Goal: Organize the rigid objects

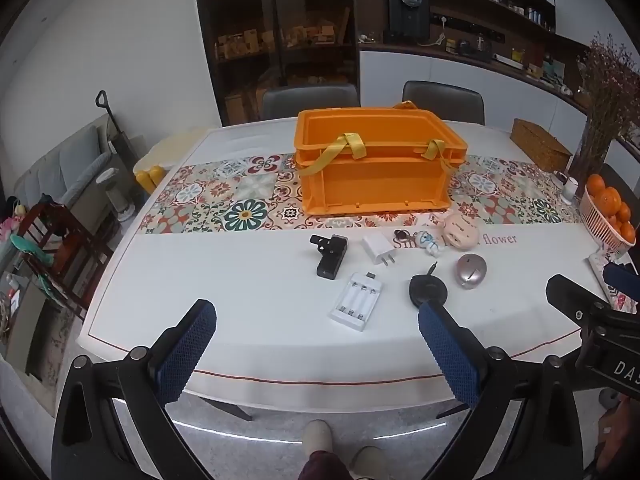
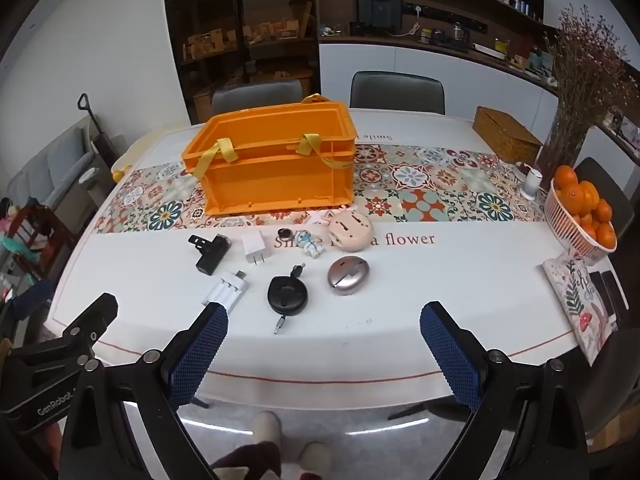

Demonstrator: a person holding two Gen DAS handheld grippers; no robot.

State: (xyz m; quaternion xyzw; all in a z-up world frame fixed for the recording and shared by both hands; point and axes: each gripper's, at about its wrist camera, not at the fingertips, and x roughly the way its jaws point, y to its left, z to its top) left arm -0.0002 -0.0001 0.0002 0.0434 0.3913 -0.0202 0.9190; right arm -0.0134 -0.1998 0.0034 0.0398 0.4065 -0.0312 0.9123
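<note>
Both the left claw point(image 1: 316, 336) and the right claw point(image 2: 324, 338) hang wide open and empty over the near edge of the bench point(image 2: 460, 292); in front of the orange crate point(image 2: 276, 168) lie the white battery charger point(image 2: 228, 288), the black cable reel point(image 2: 287, 295) and the silver shell point(image 2: 347, 275), then the black adapter point(image 2: 208, 254), the white plug point(image 2: 256, 249), a small figurine point(image 2: 312, 243) and a pink round case point(image 2: 351, 231) nearest the crate. The risk, I think, is crowding; the things lie close together, so a wide claw may push a neighbour, and the reel's loose cable may snag; the smooth shell could slip.

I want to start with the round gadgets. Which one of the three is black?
The black retractable cable reel, nearest the table's front edge, with a plug sticking out each end. The silver oval case and the pink round gadget are pale.
</note>
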